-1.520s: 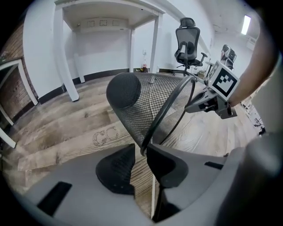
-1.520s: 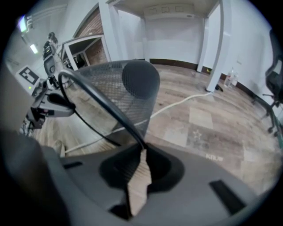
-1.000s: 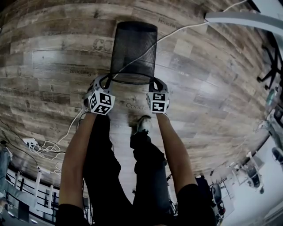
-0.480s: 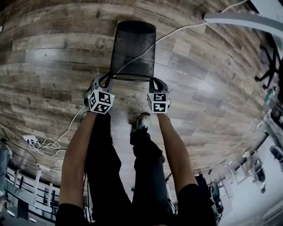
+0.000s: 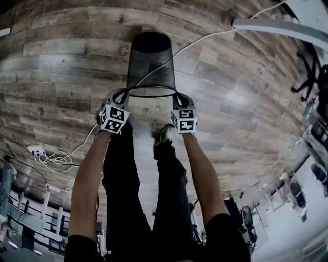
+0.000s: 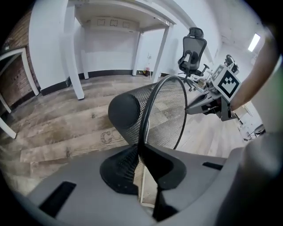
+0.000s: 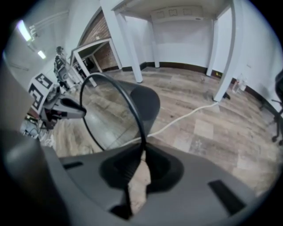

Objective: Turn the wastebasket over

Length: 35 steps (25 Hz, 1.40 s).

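A black wire-mesh wastebasket (image 5: 150, 61) hangs above the wooden floor, mouth toward me, its closed base pointing away. My left gripper (image 5: 123, 92) is shut on the left side of the wastebasket's rim. My right gripper (image 5: 177, 94) is shut on the right side of the rim. In the left gripper view the wastebasket (image 6: 146, 112) rises from between the jaws of the left gripper (image 6: 139, 154), and the right gripper (image 6: 201, 103) shows across the rim. In the right gripper view the rim of the wastebasket (image 7: 128, 106) runs into the right gripper (image 7: 141, 150), with the left gripper (image 7: 70, 106) at the far side.
A white cable (image 5: 205, 38) crosses the floor under the basket, and more cable with a power strip (image 5: 36, 151) lies at the left. A white table (image 5: 277, 25) stands at the upper right. The person's legs and shoe (image 5: 166, 134) are just below the grippers. An office chair (image 6: 192, 50) stands near a white desk (image 6: 115, 13).
Both grippers have risen with the wastebasket. It has tipped, so its base now points more away and its mouth faces me more fully.
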Each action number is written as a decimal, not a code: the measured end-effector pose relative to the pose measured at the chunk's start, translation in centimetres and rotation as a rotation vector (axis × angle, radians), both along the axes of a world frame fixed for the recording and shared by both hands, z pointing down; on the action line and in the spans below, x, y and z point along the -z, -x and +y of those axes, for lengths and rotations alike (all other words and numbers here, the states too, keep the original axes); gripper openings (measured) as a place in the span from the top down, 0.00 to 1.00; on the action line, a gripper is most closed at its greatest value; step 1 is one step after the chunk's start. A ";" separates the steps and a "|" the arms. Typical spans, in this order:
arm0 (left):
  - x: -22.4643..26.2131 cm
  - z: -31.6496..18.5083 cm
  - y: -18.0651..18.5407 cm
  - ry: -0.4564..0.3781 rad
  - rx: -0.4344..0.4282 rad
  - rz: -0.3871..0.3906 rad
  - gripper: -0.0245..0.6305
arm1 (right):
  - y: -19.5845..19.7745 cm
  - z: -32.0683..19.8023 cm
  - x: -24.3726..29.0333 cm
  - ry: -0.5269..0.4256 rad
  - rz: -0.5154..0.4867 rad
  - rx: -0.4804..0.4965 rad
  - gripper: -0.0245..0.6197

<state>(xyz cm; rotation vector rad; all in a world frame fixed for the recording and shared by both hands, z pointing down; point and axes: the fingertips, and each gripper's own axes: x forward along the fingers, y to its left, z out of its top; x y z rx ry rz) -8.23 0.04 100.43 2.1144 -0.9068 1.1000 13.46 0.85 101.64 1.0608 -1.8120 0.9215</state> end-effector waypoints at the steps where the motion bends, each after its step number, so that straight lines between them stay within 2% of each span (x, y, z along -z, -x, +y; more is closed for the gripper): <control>1: 0.6 0.1 0.3 0.012 0.004 0.008 0.86 | 0.3 -0.1 0.7 0.010 0.002 0.005 0.88; 10: 5.7 0.0 4.1 0.160 0.099 0.084 0.85 | 3.7 -0.2 5.7 0.171 -0.017 -0.136 0.89; 14: 7.4 0.5 6.5 0.246 0.124 0.105 0.85 | 6.0 0.3 7.6 0.237 -0.022 -0.166 0.90; 18: 8.3 0.6 9.6 0.297 0.173 0.111 0.85 | 9.0 0.6 8.5 0.296 -0.040 -0.165 0.90; 25: 7.4 0.2 14.8 0.383 0.274 0.109 0.87 | 13.9 -0.3 8.0 0.348 -0.057 -0.164 0.90; 31: 5.9 -0.8 16.8 0.447 0.284 0.109 0.87 | 15.9 -1.6 6.4 0.389 -0.077 -0.195 0.90; 35: 5.1 -1.1 17.6 0.455 0.284 0.107 0.87 | 16.7 -1.8 5.8 0.402 -0.073 -0.207 0.90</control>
